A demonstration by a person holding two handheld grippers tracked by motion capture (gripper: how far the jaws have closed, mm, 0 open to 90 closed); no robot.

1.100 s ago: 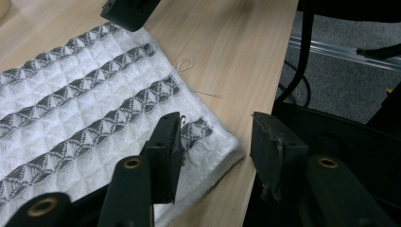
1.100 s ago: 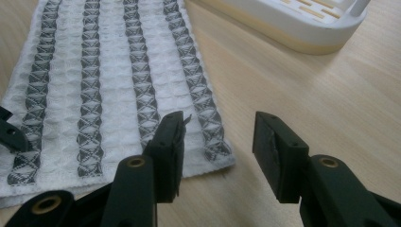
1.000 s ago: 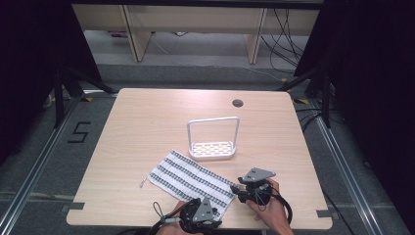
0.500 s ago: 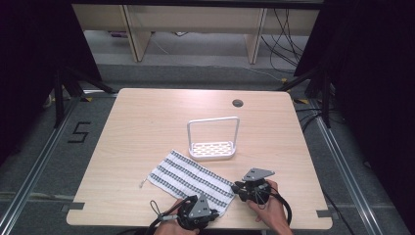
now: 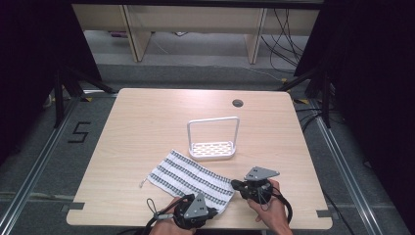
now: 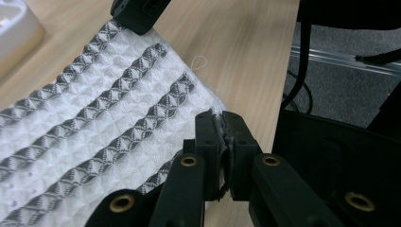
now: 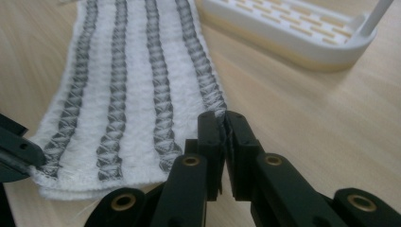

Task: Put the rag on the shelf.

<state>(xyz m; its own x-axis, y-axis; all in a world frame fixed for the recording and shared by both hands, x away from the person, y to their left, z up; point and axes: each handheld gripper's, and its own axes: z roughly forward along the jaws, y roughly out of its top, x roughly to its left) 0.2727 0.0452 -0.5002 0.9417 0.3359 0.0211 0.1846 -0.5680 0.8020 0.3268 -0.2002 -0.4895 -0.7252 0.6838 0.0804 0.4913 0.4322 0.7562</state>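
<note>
Both your tongs now pinch the striped waffle towel's (image 5: pixel 191 178) near corners: left gripper (image 6: pixel 221 124) and right gripper (image 7: pixel 223 124) clamped, little moved since; prob. ready to lift/fold.

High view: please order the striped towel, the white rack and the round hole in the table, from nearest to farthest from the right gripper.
From the right gripper:
1. Striped towel, at its fingers, lying to the left.
2. White rack, standing just beyond the towel, mid-table.
3. Round hole, near the table's far edge.
</note>
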